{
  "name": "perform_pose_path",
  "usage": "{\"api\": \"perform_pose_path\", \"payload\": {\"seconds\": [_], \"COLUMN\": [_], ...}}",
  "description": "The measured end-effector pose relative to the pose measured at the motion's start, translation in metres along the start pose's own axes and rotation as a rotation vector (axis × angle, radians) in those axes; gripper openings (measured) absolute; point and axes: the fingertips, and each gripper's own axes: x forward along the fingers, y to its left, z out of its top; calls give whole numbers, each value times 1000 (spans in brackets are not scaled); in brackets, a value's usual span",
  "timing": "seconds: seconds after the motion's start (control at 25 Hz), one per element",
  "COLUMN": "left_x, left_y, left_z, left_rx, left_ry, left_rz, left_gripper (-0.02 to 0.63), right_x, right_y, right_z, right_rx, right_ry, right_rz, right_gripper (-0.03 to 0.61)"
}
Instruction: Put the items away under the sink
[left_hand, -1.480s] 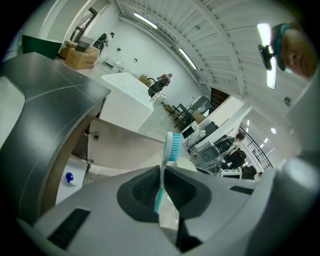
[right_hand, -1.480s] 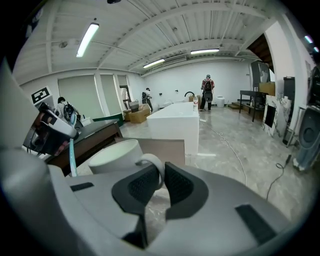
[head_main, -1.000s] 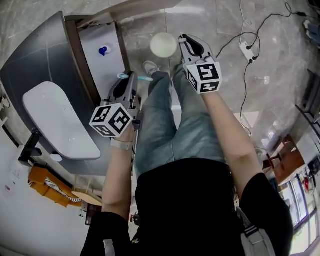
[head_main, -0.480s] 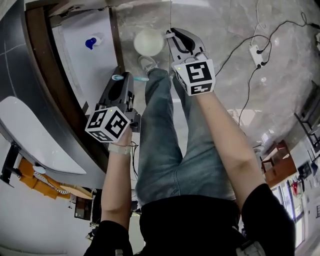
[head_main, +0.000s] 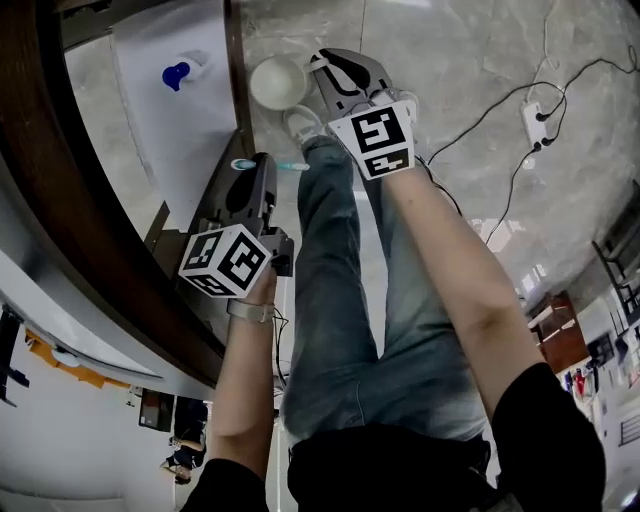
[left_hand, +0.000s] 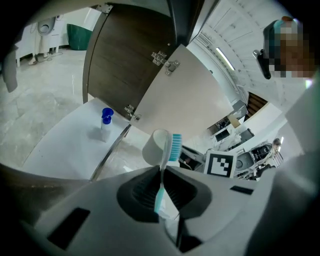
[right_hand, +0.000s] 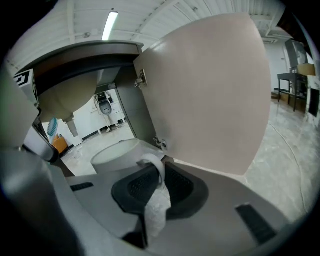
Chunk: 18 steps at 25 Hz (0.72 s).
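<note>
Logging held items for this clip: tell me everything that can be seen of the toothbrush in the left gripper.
The toothbrush looks like slim plastic, with a white neck, a teal lower handle and light blue bristles. The left gripper is shut on its handle, so the head sticks out beyond the jaws, roughly upright in the left gripper view. Only the jaw pads touch it. It hangs in the air near the open cabinet door.

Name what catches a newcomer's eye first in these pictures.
The left gripper is shut on a blue-bristled toothbrush, and the right gripper pinches a white cup by its handle, both in front of the open cabinet. Inside it, a small blue-capped bottle stands on the white shelf.
</note>
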Motion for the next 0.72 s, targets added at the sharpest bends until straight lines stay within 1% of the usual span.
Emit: {"api": "perform_pose_path", "payload": {"seconds": [0.2,0.44,0.52,0.64,0.72], "left_x": [10,23,27,31,31], "left_y": [20,40,47,54,56], "left_z": [-11,-11,-11,-16,-19], "left_rx": [-28,-40,-45,-60,-56], "left_ry": [19,22,23,36,48], "left_rz": [16,18,30,44,46], "left_gripper": [39,40,40,40,39], "right_x": [39,76,88,105,114], "right_y": [17,38,47,57,62], "right_z": [-20,-48,-58,-71,-76], "right_rx": [-24,-18,-25,-39,-43], "right_ry": [26,59,76,98,107], "right_rz": [62,100,118,139,147], "right_gripper": [54,54,54,54,54]}}
